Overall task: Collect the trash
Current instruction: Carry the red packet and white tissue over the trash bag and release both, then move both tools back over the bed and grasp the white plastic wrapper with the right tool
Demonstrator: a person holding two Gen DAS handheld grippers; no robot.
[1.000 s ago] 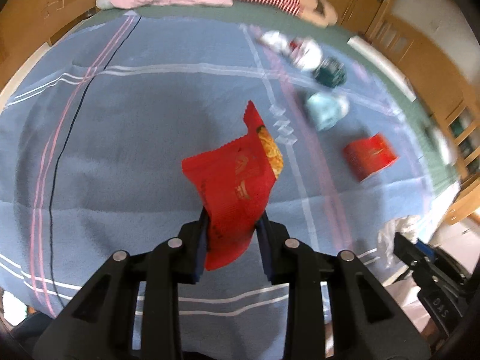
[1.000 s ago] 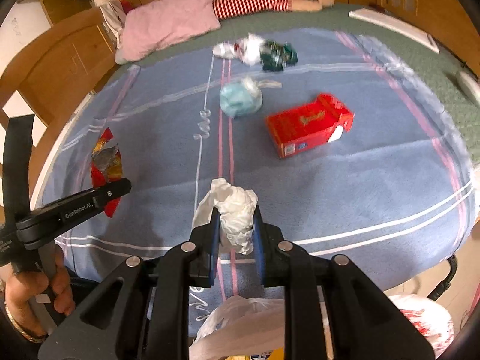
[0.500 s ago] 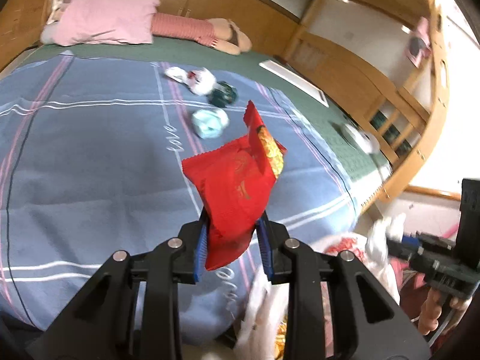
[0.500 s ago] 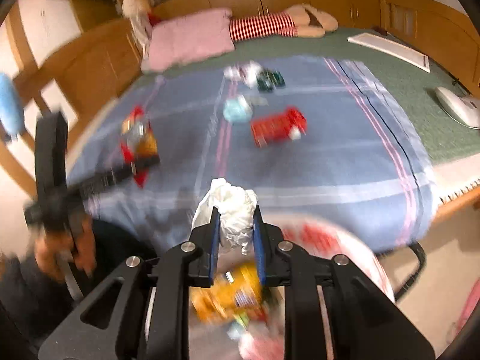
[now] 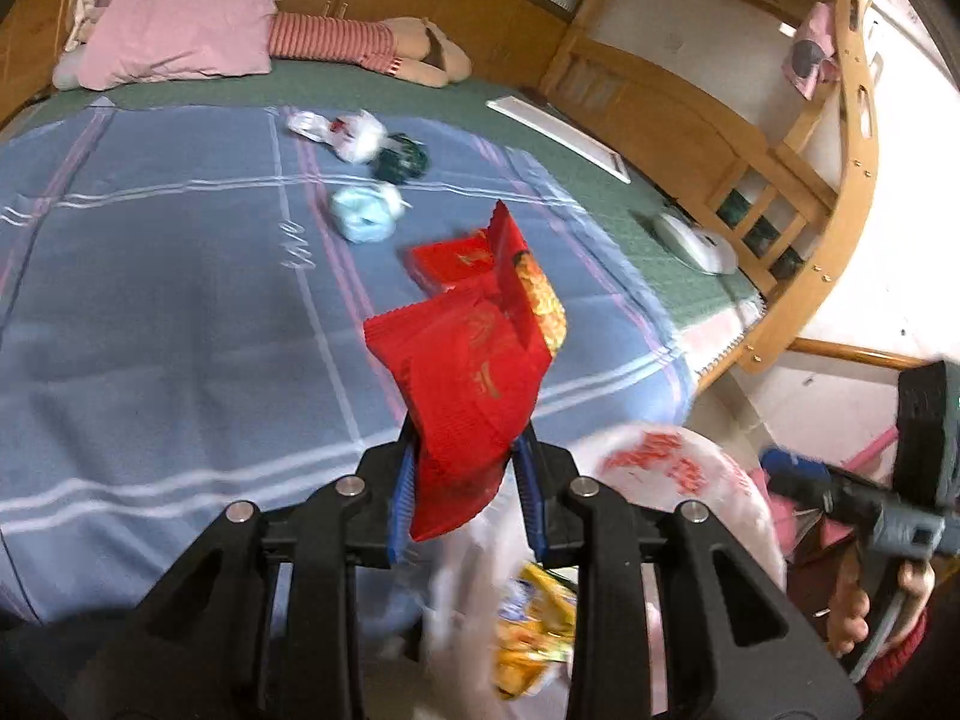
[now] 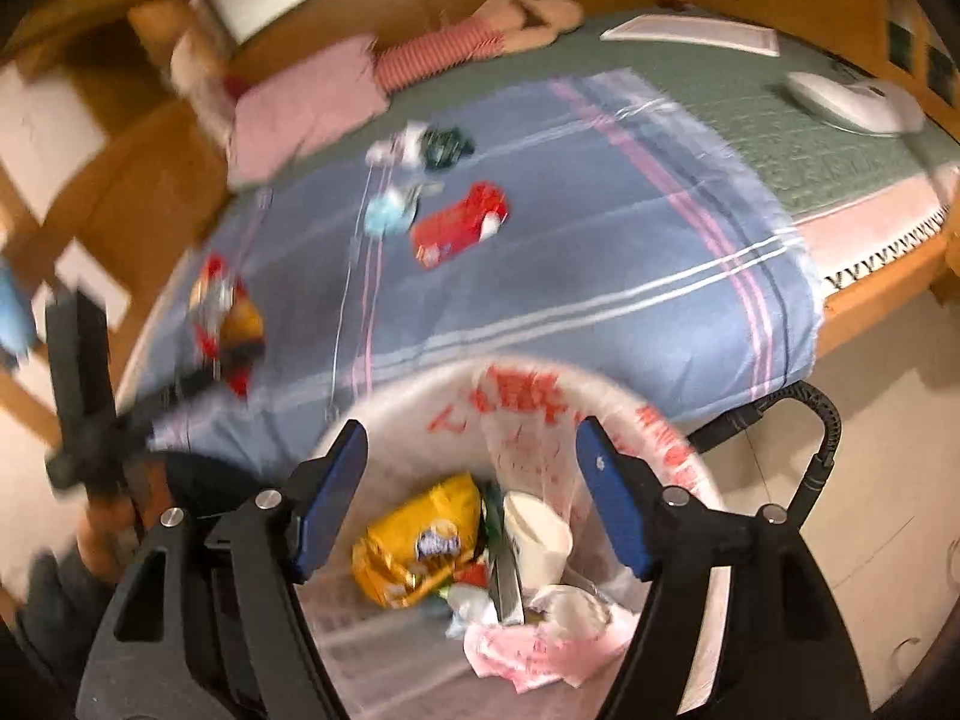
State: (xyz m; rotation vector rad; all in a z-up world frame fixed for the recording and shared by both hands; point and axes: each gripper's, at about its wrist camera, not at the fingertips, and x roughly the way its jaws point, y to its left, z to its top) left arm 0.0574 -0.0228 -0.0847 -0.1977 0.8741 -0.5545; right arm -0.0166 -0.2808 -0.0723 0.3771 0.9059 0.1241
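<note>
Right gripper (image 6: 468, 498): just opened wide, empty | left gripper (image 5: 465, 495): clamps red wrapper (image 5: 468, 372)

My left tongs (image 5: 465, 495) point forward and down, the blue pads pressed on a red wrapper (image 5: 468, 372) that stands up between them. My right tongs (image 6: 471, 504) also tilt down, and their jaws have just been opening: they now stand wide apart with nothing between the pads. My right hand (image 5: 870, 606) grips its handle low at the side of the left view.
</note>
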